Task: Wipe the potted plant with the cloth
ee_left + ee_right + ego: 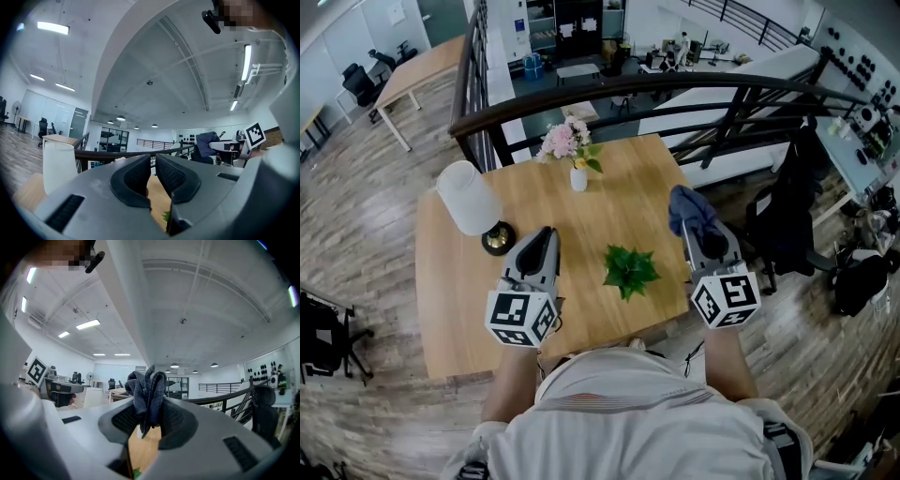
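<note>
A: Where's the small green leafy potted plant [630, 270]?

B: On the pale wooden counter [450, 309]. To the plant's right, the right gripper [147, 420] has its jaws clamped on a crumpled dark blue-grey cloth [146, 392]. To its left, the left gripper [152, 168] has its jaws nearly together and empty.

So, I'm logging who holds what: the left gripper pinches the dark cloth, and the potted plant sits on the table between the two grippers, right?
No: the right gripper pinches the dark cloth, as the right gripper view shows; the left gripper holds nothing. The rest stands.
</note>
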